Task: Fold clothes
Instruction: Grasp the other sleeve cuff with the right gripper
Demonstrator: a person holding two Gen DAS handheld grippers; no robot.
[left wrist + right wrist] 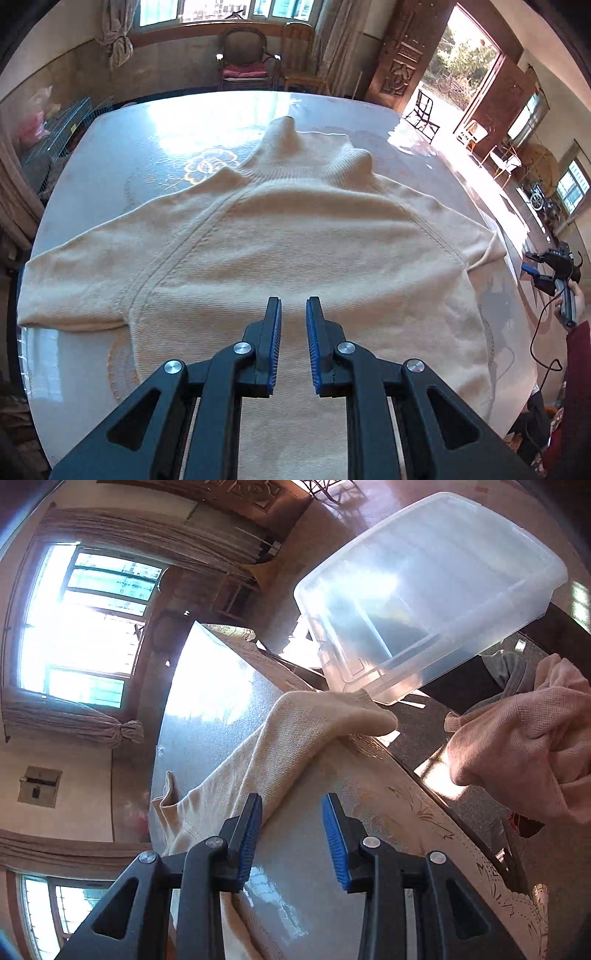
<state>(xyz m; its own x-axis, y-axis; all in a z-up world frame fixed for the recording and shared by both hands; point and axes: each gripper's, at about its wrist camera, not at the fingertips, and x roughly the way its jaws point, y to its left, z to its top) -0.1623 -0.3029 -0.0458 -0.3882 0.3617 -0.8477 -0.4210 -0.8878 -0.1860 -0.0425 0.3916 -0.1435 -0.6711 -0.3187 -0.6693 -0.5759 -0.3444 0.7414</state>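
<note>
Beside sweater sleeve (295,734), clear bin (424,590), pink garment (517,738)

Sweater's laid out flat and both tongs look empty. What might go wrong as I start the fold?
1. The right sleeve ends at the table edge; a clumsy grab might drag it off.
2. The clear plastic bin sits close behind that cuff, so the right tongs may bump it.
3. The left tongs hover over the smooth body; pinching there may bunch the cream sweater.

left gripper (293,306) jaws narrowly apart, empty; right gripper (291,805) jaws wider, empty.
</note>
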